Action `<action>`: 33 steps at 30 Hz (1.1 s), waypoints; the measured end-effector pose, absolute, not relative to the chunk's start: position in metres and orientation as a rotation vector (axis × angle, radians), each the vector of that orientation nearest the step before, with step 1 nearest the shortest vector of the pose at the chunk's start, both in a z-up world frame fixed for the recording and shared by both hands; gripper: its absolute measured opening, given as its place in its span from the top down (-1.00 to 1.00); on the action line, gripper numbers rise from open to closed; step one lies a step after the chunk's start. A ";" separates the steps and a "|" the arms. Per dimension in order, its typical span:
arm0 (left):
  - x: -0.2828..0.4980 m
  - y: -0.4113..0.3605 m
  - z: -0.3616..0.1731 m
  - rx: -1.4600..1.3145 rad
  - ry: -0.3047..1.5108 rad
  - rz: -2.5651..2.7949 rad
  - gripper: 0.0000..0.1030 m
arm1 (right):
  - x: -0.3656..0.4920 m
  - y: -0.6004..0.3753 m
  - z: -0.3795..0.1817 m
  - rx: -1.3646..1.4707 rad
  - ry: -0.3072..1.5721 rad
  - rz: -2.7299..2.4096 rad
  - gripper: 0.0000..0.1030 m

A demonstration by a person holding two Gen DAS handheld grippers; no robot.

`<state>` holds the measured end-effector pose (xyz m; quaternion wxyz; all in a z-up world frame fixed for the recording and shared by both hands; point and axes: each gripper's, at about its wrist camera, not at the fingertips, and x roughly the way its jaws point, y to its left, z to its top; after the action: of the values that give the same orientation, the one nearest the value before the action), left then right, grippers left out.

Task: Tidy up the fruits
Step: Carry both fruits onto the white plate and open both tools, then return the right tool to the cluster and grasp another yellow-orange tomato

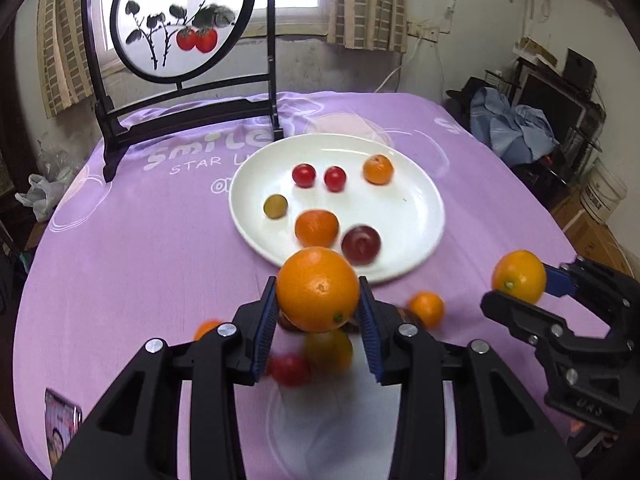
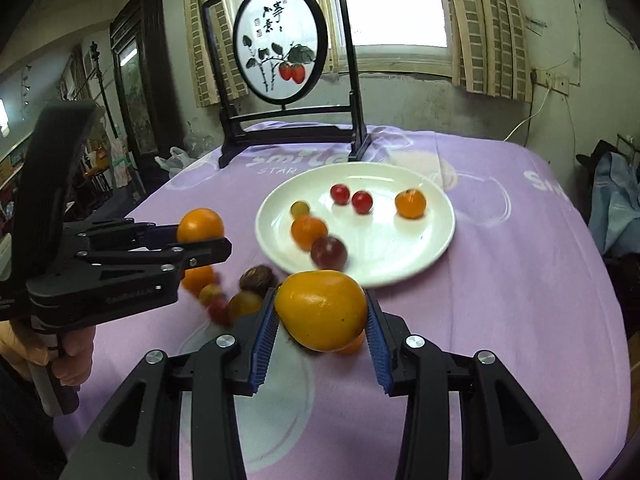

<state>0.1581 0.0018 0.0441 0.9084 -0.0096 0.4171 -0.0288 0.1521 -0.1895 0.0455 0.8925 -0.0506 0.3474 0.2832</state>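
My left gripper (image 1: 318, 284) is shut on a round orange (image 1: 318, 290) and holds it above the purple cloth, just short of the white plate (image 1: 400, 216). In the right wrist view the same gripper (image 2: 200, 238) shows at the left with its orange (image 2: 200, 225). My right gripper (image 2: 322, 300) is shut on a yellow-orange pear-shaped fruit (image 2: 322, 310), also lifted, near the plate's (image 2: 384, 248) front rim. On the plate lie several small fruits: two red tomatoes, small oranges, a green one and a dark red one. Loose fruits (image 2: 258, 278) lie on the cloth under the grippers.
A round painted screen on a black stand (image 1: 184, 20) rises behind the plate. A person's hand (image 2: 72, 356) grips the left tool's handle. A picture card (image 1: 62, 424) lies at the cloth's near left edge. Clothes and boxes (image 1: 516, 124) crowd the room at right.
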 end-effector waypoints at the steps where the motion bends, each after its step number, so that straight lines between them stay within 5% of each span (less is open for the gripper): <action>1: 0.170 0.004 0.041 -0.028 0.877 -0.049 0.28 | 0.160 -0.188 0.045 -0.106 0.727 0.581 0.18; 15: 0.259 0.020 -0.005 -0.036 0.957 0.028 0.25 | 0.256 -0.169 -0.010 -0.091 0.860 0.502 0.14; 18: 0.261 0.020 0.004 -0.034 0.917 0.051 -0.62 | 0.262 -0.169 -0.013 -0.082 0.864 0.500 -0.09; 33: 0.165 0.026 0.021 -0.067 0.874 0.061 -0.81 | 0.187 -0.188 0.009 -0.172 0.831 0.546 -0.15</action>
<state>0.1647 0.0262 0.0207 0.9051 -0.0324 0.4229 0.0295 0.1865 -0.1883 0.0088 0.8753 -0.0824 0.3983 0.2616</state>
